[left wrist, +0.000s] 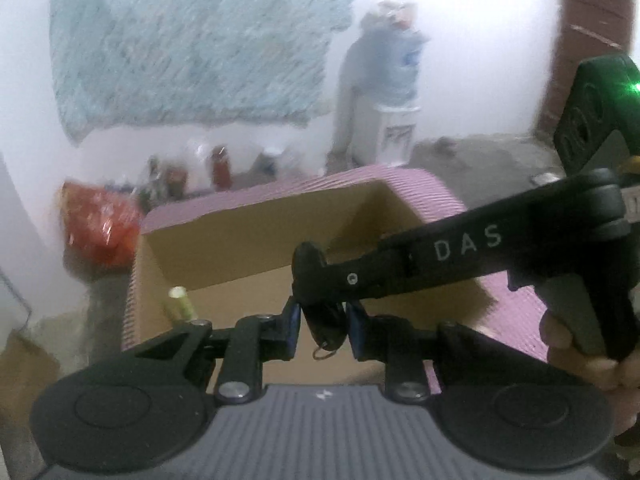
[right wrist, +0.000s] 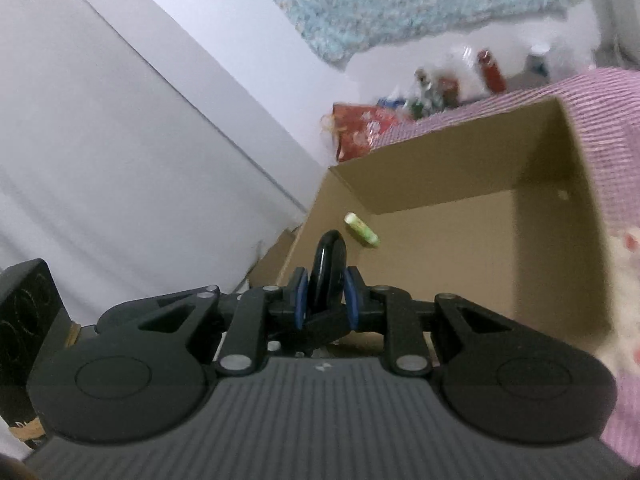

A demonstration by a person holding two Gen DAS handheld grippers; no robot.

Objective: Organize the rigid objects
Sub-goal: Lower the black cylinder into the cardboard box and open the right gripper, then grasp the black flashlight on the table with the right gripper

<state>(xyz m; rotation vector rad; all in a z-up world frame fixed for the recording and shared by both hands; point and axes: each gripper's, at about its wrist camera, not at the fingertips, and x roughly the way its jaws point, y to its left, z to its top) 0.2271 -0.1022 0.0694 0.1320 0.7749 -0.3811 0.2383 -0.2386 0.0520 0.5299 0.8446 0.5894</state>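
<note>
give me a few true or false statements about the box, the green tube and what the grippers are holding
1. The cardboard box is open at the top. True.
2. The green tube lies inside the box. True.
3. The right gripper is empty. False: its pads are shut on a black key fob.
4. The left gripper stands wide open. False: its pads sit close on either side of the fob, which has a small metal ring at its lower end.
5. The box holds many items. False: only the green tube shows inside it.
</note>
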